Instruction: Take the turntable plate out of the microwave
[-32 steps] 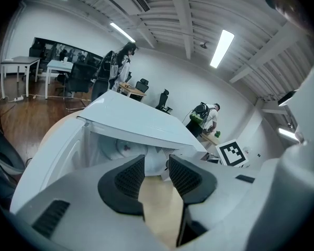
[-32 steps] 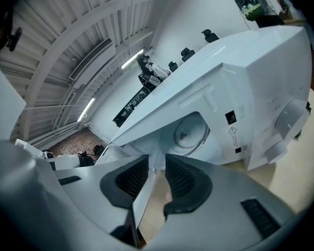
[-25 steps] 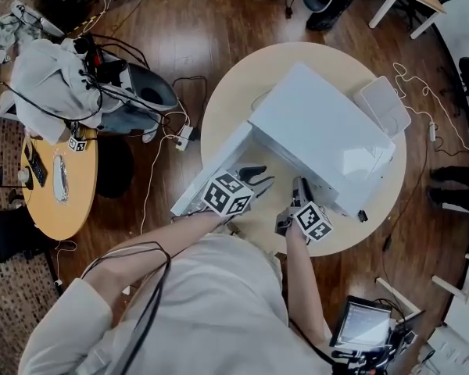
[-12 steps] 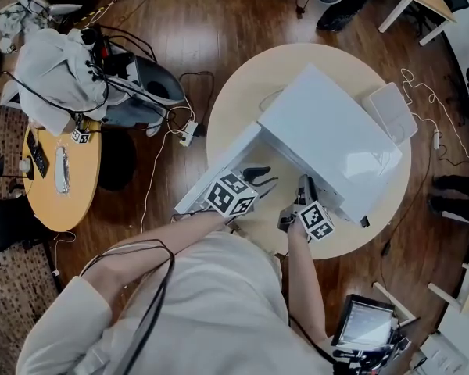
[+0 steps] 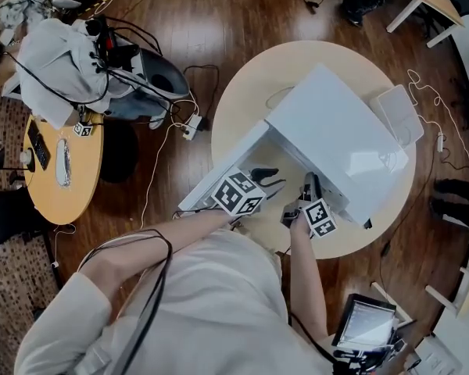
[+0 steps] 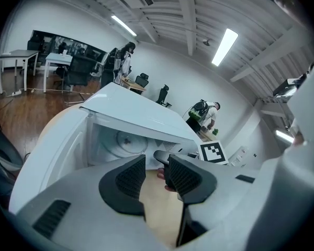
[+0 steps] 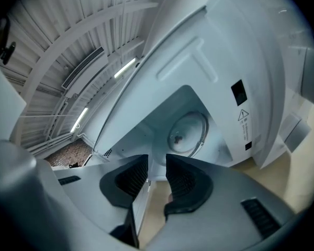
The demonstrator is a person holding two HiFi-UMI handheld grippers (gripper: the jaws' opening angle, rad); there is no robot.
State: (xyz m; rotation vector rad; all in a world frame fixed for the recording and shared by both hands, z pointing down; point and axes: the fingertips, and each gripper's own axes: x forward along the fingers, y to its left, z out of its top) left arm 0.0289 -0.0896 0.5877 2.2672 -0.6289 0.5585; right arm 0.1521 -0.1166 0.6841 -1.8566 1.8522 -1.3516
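The white microwave (image 5: 336, 143) stands on a round pale table (image 5: 246, 100), its door (image 5: 227, 170) swung open toward me. The glass turntable plate (image 6: 126, 140) lies flat inside the cavity; the right gripper view also shows the plate (image 7: 188, 132) on the cavity floor. My left gripper (image 5: 267, 180) hovers in front of the opening beside the door, jaws open (image 6: 157, 166) with nothing between them. My right gripper (image 5: 309, 186) is at the right side of the opening, jaws also open (image 7: 156, 172) and empty. Neither touches the plate.
A white tray-like lid (image 5: 399, 116) lies on the table behind the microwave. A small wooden side table (image 5: 62, 170) with a remote, a chair draped with cloth (image 5: 62, 61) and floor cables (image 5: 152, 178) sit to the left. A device with a screen (image 5: 363, 326) stands at the lower right.
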